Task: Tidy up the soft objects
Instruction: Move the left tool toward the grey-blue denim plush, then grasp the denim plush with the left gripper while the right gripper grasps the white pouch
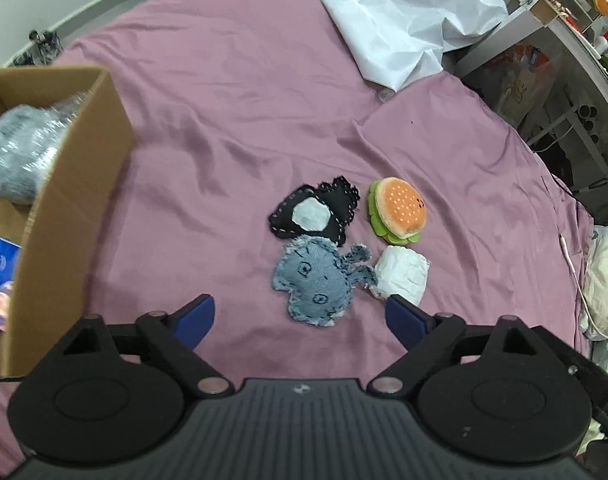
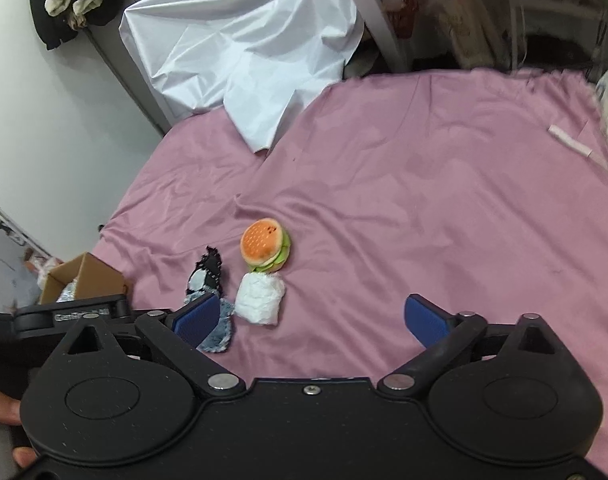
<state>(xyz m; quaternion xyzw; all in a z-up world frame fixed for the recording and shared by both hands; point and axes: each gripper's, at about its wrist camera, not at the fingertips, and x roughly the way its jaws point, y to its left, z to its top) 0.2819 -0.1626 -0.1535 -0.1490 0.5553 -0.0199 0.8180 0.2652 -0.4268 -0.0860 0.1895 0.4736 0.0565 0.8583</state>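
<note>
Several soft toys lie together on the pink bedsheet (image 1: 231,92): a blue denim toy (image 1: 316,280), a black fabric toy with a white patch (image 1: 314,212), a plush burger (image 1: 400,210) and a white soft bundle (image 1: 402,276). My left gripper (image 1: 299,318) is open and empty, hovering just short of the denim toy. In the right wrist view the burger (image 2: 265,250), white bundle (image 2: 260,296), black toy (image 2: 205,274) and denim toy (image 2: 219,334) lie left of centre. My right gripper (image 2: 310,320) is open and empty above the sheet, right of the bundle.
An open cardboard box (image 1: 69,184) stands at the left on the bed, holding a wrapped grey ball (image 1: 19,152); it also shows in the right wrist view (image 2: 85,278). A crumpled white sheet (image 1: 400,12) lies at the far side. Shelving (image 1: 564,40) stands right of the bed.
</note>
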